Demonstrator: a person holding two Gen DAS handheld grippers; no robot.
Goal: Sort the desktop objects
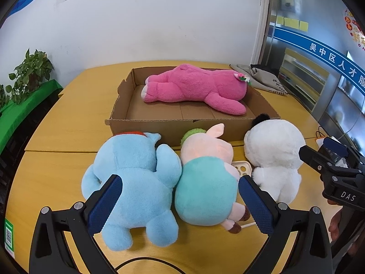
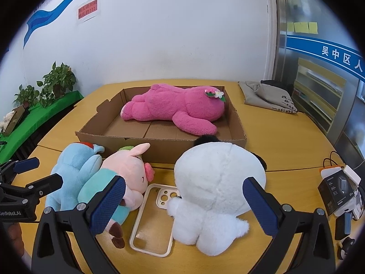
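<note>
left tongs (image 1: 180, 197) spread | right tongs (image 2: 184, 202) spread; only right view shows whole phone case (image 2: 152, 223)

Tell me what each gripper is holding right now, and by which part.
Nothing is held. The left gripper and the right gripper both have their jaws open, poised above the plush toys without gripping any.

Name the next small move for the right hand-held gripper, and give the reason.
Probably ease the right hand-held gripper forward around the white plush toy and close. Its jaws are open with the toy between them, and only the pink bear lies in the cardboard box so far.
</note>
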